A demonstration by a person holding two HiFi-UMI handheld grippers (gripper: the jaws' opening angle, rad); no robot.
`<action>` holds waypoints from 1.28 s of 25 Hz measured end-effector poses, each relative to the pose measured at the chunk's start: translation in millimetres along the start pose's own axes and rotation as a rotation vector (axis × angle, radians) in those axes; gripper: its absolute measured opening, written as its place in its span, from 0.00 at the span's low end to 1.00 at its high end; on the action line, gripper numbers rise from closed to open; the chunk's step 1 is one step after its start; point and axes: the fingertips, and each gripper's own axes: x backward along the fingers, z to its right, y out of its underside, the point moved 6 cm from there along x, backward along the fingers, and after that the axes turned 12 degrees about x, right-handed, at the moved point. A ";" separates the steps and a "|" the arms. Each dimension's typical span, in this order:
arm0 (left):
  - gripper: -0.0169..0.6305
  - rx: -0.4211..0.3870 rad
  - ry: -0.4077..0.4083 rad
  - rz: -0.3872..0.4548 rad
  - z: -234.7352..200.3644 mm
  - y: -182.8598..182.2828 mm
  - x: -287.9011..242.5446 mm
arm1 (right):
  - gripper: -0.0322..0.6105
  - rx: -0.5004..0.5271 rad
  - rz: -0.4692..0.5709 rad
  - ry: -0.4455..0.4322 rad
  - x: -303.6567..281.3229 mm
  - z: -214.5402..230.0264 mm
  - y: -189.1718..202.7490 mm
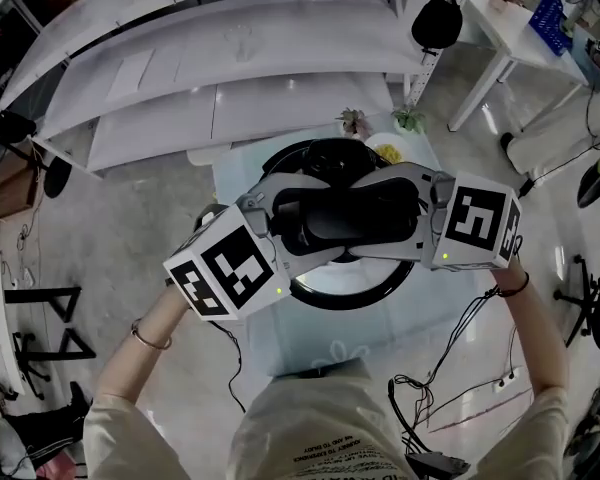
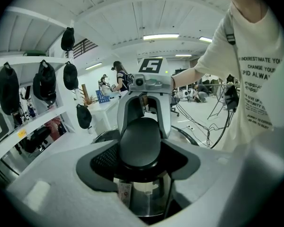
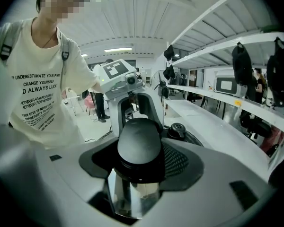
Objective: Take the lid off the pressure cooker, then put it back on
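The pressure cooker's lid has a long black handle (image 1: 345, 218) across its top, and its dark rim (image 1: 352, 296) shows below the grippers. My left gripper (image 1: 285, 223) is shut on the handle's left end and my right gripper (image 1: 415, 218) on its right end. Behind the lid the cooker's round black pot (image 1: 315, 153) stands on the small table. In the left gripper view the rounded handle end (image 2: 140, 143) fills the left gripper (image 2: 141, 151), with shiny steel beneath. The right gripper view shows the other handle end (image 3: 138, 143) in the right gripper (image 3: 139, 151), a black valve knob (image 3: 176, 129) beside it.
The cooker stands on a small pale table (image 1: 242, 173) with two little plants (image 1: 355, 121) and a yellow-filled dish (image 1: 388, 153) at its back. Long white shelves (image 1: 230, 58) run behind. Cables (image 1: 450, 388) lie on the floor at right. A black bag (image 1: 437, 20) hangs on a post.
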 end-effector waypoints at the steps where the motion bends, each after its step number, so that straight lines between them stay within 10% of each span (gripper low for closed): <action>1: 0.46 -0.008 0.007 0.000 4.1 -1.6 0.1 | 0.48 -0.004 -0.005 0.010 2.4 -4.5 -1.2; 32: 0.46 -0.132 0.183 -0.031 123.6 -69.9 -112.8 | 0.48 -0.130 -0.041 0.172 132.6 -120.4 60.1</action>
